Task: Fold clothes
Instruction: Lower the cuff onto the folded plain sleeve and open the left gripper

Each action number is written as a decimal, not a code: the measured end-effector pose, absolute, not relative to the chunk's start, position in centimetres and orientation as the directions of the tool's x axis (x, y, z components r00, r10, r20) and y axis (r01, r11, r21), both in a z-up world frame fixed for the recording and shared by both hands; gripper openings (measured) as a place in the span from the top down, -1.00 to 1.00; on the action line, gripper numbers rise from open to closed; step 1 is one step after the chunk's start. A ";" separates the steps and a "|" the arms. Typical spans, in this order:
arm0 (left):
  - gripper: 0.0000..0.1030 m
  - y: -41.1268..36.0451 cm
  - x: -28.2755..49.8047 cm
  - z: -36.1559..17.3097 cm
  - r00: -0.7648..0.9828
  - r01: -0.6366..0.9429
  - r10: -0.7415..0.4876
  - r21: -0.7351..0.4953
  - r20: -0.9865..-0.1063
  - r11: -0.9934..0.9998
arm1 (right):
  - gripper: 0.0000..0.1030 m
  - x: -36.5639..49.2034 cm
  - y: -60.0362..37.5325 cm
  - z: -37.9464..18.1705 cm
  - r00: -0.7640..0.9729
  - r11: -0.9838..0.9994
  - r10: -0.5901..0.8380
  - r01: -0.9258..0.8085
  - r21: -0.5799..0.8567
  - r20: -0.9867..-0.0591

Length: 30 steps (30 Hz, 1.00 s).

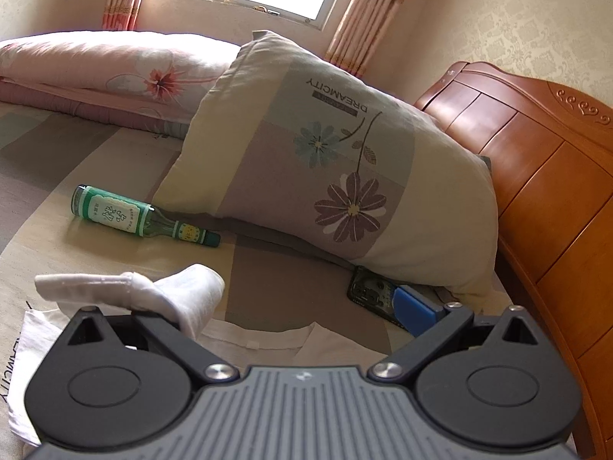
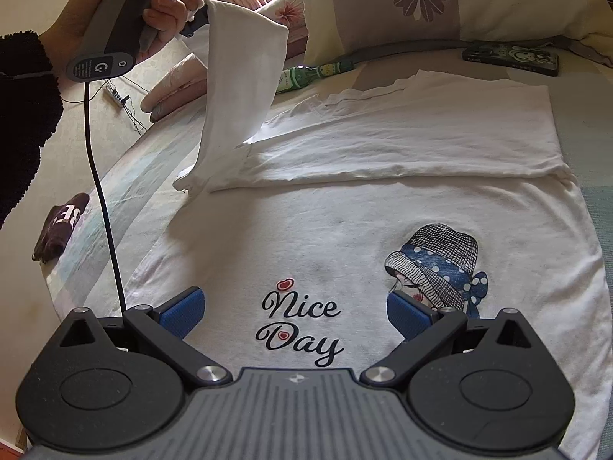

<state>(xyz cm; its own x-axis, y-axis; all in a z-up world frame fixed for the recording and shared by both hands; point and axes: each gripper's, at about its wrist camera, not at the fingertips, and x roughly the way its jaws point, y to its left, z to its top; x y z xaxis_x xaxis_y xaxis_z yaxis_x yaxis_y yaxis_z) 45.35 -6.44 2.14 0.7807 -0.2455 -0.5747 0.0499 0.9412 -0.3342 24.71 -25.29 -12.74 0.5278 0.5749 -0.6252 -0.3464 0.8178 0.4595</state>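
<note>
White T-shirt (image 2: 345,230) spread on bed (image 2: 76,268), frame centre; one side strip already folded in. Left tongs (image 2: 195,19) upper left, sleeve (image 2: 237,88) draped over them (clamp state unclear). Right tongs (image 2: 295,316) apart, empty. Remaining: sleeve, other side, final halving.

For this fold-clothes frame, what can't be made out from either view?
- Left gripper: in the left wrist view the white sleeve covers one finger, so the grip is unclear.
- Phone: partly under the pillow.
- T-shirt hem: hidden by the right gripper body, right wrist view.
- Green bottle: the sleeve covers part.
</note>
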 end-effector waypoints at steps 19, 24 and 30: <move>-0.95 -12.2 47.2 -1.7 0.690 0.161 -0.310 -0.278 -0.654 0.947 | -1.00 24.6 -25.7 -12.8 0.529 0.829 0.559 -0.345 0.440 -0.638; -0.95 -13.2 47.5 -3.5 0.646 0.191 -0.317 -0.255 -0.695 0.948 | -1.00 24.7 -26.1 -12.8 0.539 0.833 0.553 -0.332 0.443 -0.635; -0.95 -14.4 47.4 -7.0 0.585 0.229 -0.324 -0.232 -0.744 0.945 | -1.00 24.5 -25.9 -12.6 0.542 0.836 0.549 -0.344 0.428 -0.636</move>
<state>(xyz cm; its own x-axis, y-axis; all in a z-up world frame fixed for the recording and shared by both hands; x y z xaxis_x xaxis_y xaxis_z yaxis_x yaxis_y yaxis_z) 47.43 -14.37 -7.00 0.5849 -0.3238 -0.7436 0.2287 0.9455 -0.2319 24.51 -25.85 -12.63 0.5420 0.5489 -0.6363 -0.3437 0.8358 0.4282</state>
